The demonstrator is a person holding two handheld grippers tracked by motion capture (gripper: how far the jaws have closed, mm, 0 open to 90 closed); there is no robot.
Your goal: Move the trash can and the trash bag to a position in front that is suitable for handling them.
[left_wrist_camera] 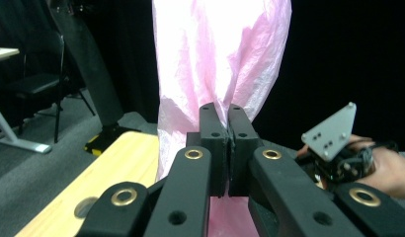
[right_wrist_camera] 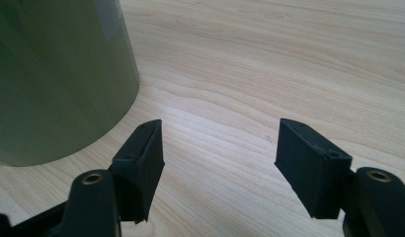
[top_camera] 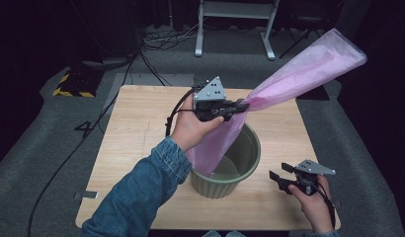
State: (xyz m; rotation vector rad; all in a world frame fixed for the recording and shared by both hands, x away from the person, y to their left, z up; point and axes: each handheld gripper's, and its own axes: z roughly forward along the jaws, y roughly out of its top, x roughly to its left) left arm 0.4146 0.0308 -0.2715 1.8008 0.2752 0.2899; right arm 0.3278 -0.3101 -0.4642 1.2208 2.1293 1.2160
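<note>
The left gripper (top_camera: 242, 105) pinches the pink bag (top_camera: 309, 66) above the green bin (top_camera: 245, 165) (bag's lower end hanging inside), while the right gripper (top_camera: 279, 178), at the bin's four o'clock, gapes wide and empty.

The thin, translucent plastic bag (top_camera: 294, 79) is pale pink, deeper pink where it bunches and folds. The round plastic bin (top_camera: 245, 165) is olive green, with a paler grey-green floor inside. The wooden desk (top_camera: 136, 133) is light beige with fine brown grain lines. Each hand-held gripper, left (top_camera: 238, 105) and right (top_camera: 278, 178), is black with a grey plate on top; brass-coloured rings sit in the black jaw arms. The person's sleeve (top_camera: 141, 192) is blue denim. The floor (top_camera: 47, 148) is grey carpet, with 1 yellow-and-black striped patch (top_camera: 72, 84).
</note>
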